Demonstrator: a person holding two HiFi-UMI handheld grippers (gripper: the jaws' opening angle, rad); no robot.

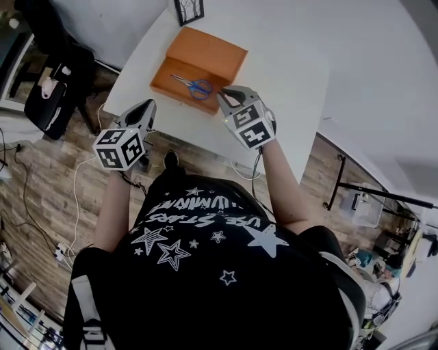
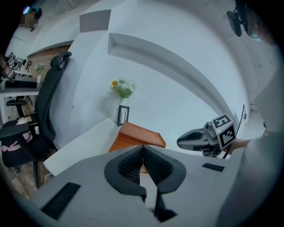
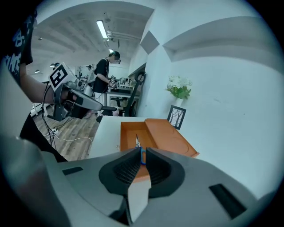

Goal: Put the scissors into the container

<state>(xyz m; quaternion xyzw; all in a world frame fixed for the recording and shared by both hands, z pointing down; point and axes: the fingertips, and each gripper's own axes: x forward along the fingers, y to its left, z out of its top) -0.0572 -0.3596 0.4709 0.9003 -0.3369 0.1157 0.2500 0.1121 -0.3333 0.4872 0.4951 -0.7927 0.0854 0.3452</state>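
Note:
An orange box (image 1: 174, 91) stands with its lid (image 1: 209, 51) folded back on the white table (image 1: 287, 82). The blue-handled scissors (image 1: 194, 85) lie flat inside it; in the right gripper view the scissors (image 3: 137, 141) show just past the jaws. My right gripper (image 1: 227, 93) hovers at the box's near right corner, jaws drawn together to a thin slit, holding nothing. My left gripper (image 1: 146, 106) hangs off the table's near left edge, shut and empty. The box (image 2: 133, 135) sits beyond the left gripper (image 2: 143, 147), and the right gripper (image 3: 142, 150) points at the box (image 3: 128, 133).
A small framed picture (image 1: 189, 10) stands behind the box, with a vase of flowers (image 2: 123, 87) by the wall. A black office chair (image 1: 58, 89) is left of the table. Cables (image 1: 75, 205) trail on the wood floor. A person (image 3: 104, 73) stands far off.

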